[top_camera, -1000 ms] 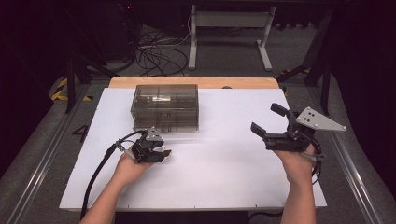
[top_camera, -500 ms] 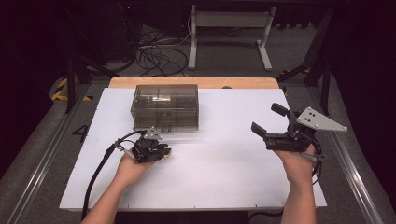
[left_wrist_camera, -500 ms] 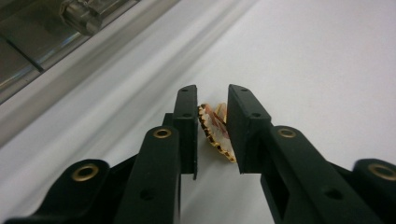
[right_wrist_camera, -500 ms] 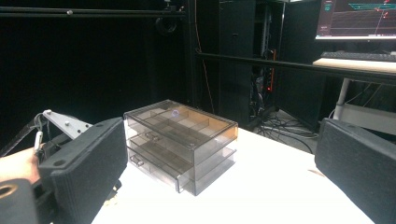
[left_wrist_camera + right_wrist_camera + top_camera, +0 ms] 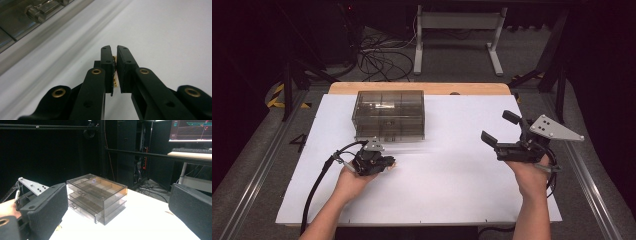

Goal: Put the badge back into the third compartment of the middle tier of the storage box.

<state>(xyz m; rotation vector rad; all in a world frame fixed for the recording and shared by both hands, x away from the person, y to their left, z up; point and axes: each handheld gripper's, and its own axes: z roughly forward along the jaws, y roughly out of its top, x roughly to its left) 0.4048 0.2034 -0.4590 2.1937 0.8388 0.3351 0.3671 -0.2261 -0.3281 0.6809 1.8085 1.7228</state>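
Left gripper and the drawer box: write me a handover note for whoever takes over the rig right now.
Left gripper: low over the white table, just in front of the smoky clear drawer box; jaws nearly closed on a small gold-coloured item, too small to identify.
Right gripper: raised at the table's right side, jaws wide open, empty, facing the box.
Done: the item is picked up.
Left: likely open a drawer and put the item in; which drawer is unclear.

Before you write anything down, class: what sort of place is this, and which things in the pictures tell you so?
Probably a lab or recording studio, not a home: a white-topped table amid black surroundings, tangled cables on the floor, and a monitor showing graphs above a keyboard.
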